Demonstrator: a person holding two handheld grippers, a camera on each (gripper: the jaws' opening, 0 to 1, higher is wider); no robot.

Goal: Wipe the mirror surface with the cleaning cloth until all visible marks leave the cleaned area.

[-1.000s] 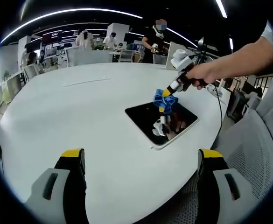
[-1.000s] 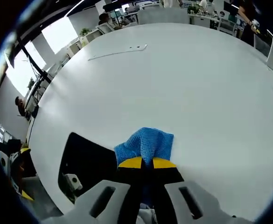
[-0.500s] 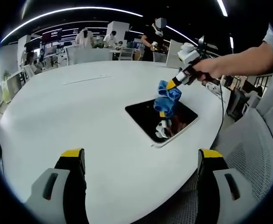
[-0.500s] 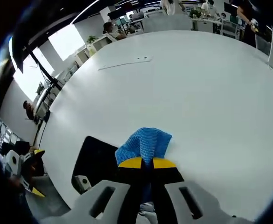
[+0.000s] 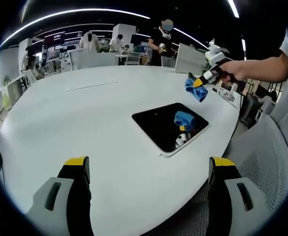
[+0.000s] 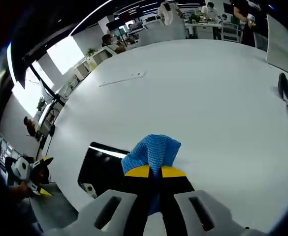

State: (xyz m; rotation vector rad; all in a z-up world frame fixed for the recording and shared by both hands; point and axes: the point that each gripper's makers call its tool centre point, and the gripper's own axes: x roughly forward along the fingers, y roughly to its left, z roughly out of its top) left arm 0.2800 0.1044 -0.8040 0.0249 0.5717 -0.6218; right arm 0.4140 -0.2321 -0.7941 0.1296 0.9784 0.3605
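Observation:
A dark rectangular mirror (image 5: 164,126) lies flat on the white table near its right edge; it also shows low on the left in the right gripper view as the mirror (image 6: 100,164). My right gripper (image 5: 199,82) hangs in the air above and to the right of the mirror, shut on a blue cleaning cloth (image 5: 193,89); the cloth's reflection sits in the glass. In its own view the right gripper (image 6: 151,171) pinches the cloth (image 6: 152,153) between yellow-tipped jaws. My left gripper (image 5: 146,164) is open over the near table edge, with nothing between its jaws.
The big white table (image 5: 75,123) stretches far to the left and back. A thin white strip (image 5: 92,85) lies on its far side. A dark object (image 6: 287,93) rests at the table's right. A grey mesh chair (image 5: 262,162) stands by the near edge. People and desks fill the background.
The right gripper has lifted the blue cloth off the mirror and carried it up and to the right, away from the glass. The left gripper has stayed still.

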